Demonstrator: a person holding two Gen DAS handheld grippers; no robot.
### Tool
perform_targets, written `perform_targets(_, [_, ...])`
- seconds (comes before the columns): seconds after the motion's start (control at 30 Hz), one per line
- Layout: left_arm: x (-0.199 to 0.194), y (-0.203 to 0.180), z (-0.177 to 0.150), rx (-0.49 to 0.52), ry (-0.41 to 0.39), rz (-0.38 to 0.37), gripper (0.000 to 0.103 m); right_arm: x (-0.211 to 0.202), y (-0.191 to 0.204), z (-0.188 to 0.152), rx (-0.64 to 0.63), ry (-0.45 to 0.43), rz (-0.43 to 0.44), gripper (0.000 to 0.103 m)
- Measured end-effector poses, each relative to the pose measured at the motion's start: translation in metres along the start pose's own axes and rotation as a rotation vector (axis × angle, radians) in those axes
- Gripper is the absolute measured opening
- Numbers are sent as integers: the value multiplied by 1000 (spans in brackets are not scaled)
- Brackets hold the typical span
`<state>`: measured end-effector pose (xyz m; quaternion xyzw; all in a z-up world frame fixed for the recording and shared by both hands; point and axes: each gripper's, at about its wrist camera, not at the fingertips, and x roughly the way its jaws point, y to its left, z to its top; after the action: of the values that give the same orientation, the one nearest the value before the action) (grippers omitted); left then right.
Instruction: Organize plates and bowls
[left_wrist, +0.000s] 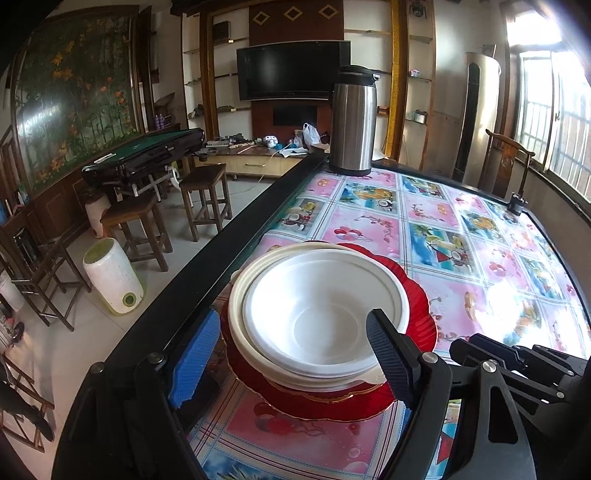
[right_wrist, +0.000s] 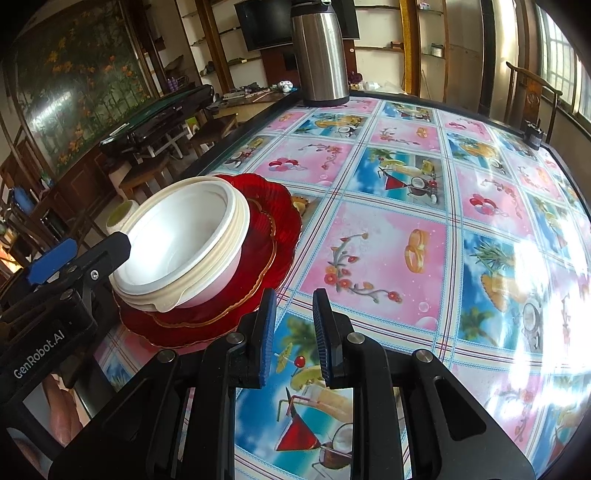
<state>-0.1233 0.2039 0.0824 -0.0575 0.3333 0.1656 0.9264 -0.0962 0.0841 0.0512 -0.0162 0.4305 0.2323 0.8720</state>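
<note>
The table (right_wrist: 388, 236) wears a glossy cloth of pink and blue fruit-drink squares, and near its left edge stacked white bowls (left_wrist: 314, 317) sit on red plates (left_wrist: 421, 306). The left claw (left_wrist: 291, 358), marked "GenRobot.AI", gapes wide around the bowls, one finger inside the rim. The right claw (right_wrist: 293, 332) hovers beside the stack, slightly parted, gripping nothing.

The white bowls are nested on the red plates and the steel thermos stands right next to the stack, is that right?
No. The thermos stands at the table's far edge, well apart from the white bowls nested on the red plates, as the right wrist view shows.
</note>
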Motion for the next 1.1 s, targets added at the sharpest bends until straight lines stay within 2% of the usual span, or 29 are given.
perform_targets(1.1, [6,-5,-4,23,14,-20,82,14,2,0,-16,37,6,20])
